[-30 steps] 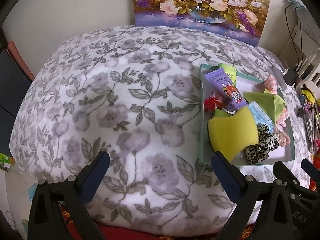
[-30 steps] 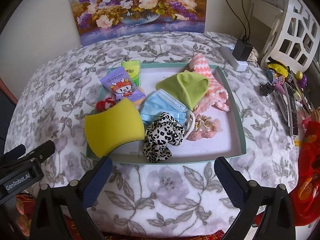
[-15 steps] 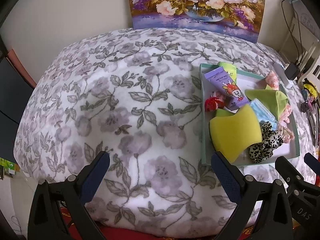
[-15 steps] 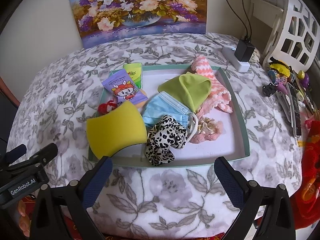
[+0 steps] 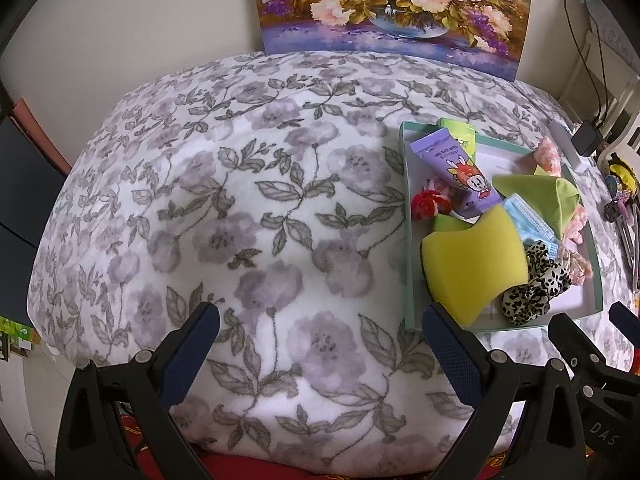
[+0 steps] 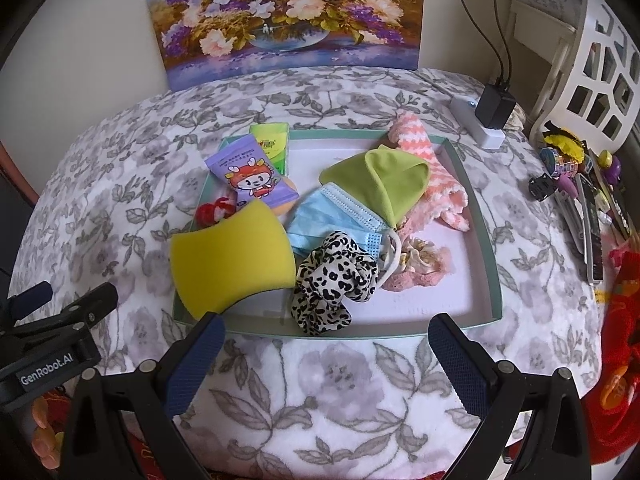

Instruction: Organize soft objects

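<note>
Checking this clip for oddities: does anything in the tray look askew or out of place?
Yes. The yellow sponge leans over the tray's near-left rim, and the green packet pokes over its far edge. The soft items lie heaped, unsorted.

The left gripper was held low at the near edge of its own view, its two black arms angled upward and outward, the blue-padded fingers spread wide apart with nothing between them. The right gripper sat in the same pose, fingers splayed wide and empty. In the right wrist view the left gripper's black body showed at the lower left, with fingertips of the hand holding it visible beneath. In the left wrist view part of the right gripper showed at the lower right edge.
</note>
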